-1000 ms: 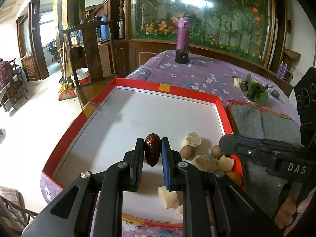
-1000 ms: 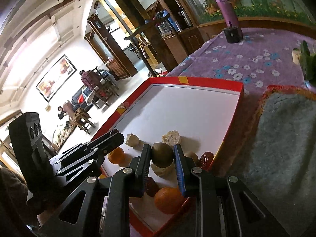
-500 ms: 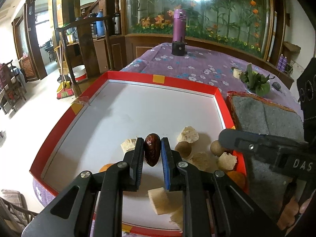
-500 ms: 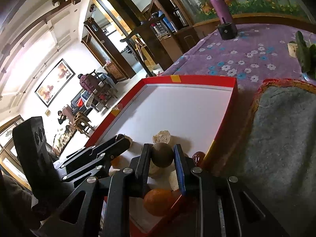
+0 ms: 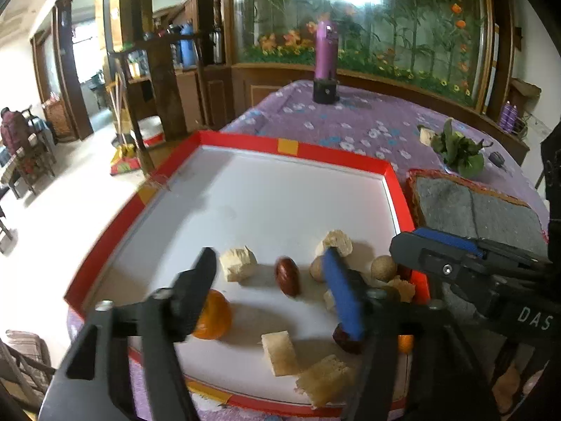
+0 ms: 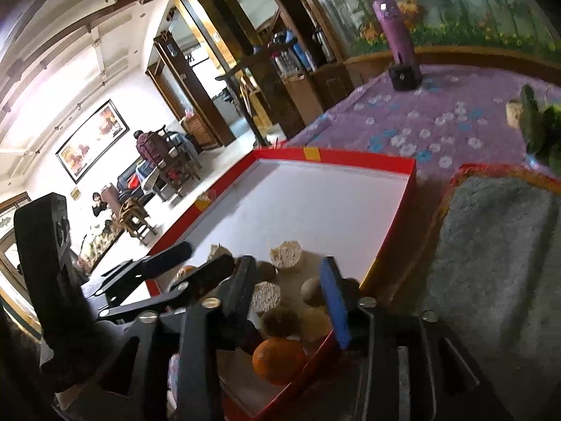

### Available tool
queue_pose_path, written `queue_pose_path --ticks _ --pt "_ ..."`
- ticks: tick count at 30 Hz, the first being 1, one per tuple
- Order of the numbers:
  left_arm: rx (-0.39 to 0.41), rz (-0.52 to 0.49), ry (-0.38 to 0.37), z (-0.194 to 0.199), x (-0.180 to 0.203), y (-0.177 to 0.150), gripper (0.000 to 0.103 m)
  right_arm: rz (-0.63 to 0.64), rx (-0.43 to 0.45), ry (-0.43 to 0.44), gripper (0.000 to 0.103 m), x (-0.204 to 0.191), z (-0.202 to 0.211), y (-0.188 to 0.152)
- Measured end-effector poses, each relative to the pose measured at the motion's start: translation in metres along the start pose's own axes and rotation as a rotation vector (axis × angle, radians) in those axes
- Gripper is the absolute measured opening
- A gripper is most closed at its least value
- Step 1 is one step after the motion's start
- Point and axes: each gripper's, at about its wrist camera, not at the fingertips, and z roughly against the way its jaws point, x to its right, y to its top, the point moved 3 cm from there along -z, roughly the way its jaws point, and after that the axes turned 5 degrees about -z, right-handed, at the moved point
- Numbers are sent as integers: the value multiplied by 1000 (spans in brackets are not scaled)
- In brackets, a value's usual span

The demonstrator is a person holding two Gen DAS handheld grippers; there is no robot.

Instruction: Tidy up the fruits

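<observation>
Opening now, both pairs of jaws at once! The left gripper [image 5: 270, 273], clamped on the red date [image 5: 287, 276] a second ago, is spreading its jaws, and the date lies free on the white floor of the red tray [image 5: 298, 149], between the fingers with neither pad pressing on it. The right gripper [image 6: 287, 273] is letting go too: the brown round fruit [image 6: 312, 291] it was pinching now sits loose in the tray between its parting jaws. Two pieces delivered, by my reading, so each hand looks ready for another pick.

All the fruit crowds the tray's near end: an orange [image 5: 212, 314] by the left finger, pale chunks [image 5: 238, 263] beside the date, more round fruit toward the tray's right wall. That wall is close to the right gripper, and the two grippers sit just beside each other there, so it's tight. The tray's far half is bare white, with plenty of room to spread things out.
</observation>
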Motion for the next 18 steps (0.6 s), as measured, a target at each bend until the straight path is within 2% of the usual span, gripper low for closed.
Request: queue_pose_path --ticks 2,4,8,14,18 --pt "12 -12 9 7 1 2 66 -6 22 6 50 -2 8 -1" --pt "28 -15 18 17 1 4 75 -20 41 4 51 -5 16 -2" --pt "68 -23 63 39 -1 5 81 -13 63 -27 62 -14 33 -7" --pt "130 -6 104 79 -3 7 87 106 130 -115 67 -45 75 -15" --pt "172 15 156 107 -7 7 89 144 189 -124 71 -62 108 -22"
